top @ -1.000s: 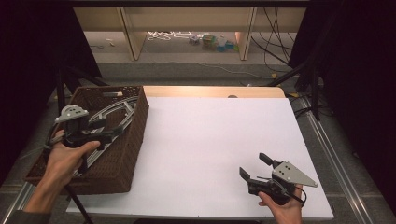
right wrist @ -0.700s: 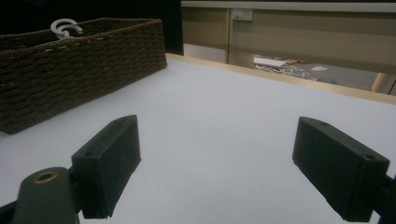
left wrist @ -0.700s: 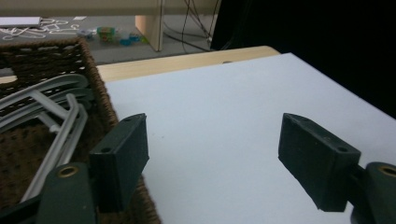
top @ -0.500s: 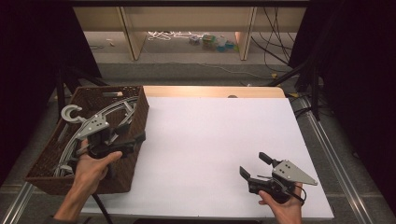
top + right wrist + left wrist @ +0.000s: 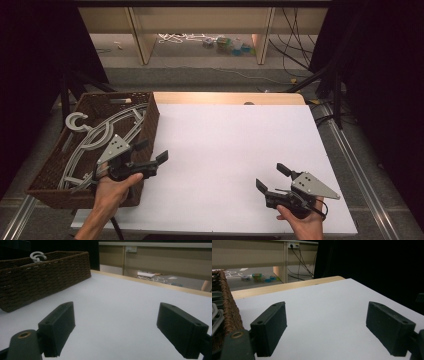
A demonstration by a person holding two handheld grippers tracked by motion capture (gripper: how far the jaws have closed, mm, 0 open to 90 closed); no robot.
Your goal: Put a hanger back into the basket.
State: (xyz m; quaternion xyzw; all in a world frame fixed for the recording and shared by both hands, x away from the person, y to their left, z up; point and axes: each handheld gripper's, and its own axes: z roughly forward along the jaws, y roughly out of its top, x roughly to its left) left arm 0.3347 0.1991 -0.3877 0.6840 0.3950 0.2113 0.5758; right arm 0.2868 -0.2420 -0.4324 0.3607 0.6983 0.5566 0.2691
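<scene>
Hovering at the near right edge of the brown wicker basket (image 5: pixel 148 117), left gripper (image 5: pixel 151 154) — jaws spread wide, nothing between them, pointed out over the white table (image 5: pixel 225 145). Held from below by the left hand (image 5: pixel 112 187). Right gripper (image 5: pixel 272 178) low near the table's front right, well apart from the basket, jaws likewise parted and empty, gripped by the right hand (image 5: pixel 302 222). Grey hangers (image 5: pixel 97 137) lay stacked inside the basket, one hook (image 5: pixel 76 121) poking up at its far left rim. Seen through the right gripper view, basket off to the left, hook visible above its rim. Bare white surface under both sets of jaws.
</scene>
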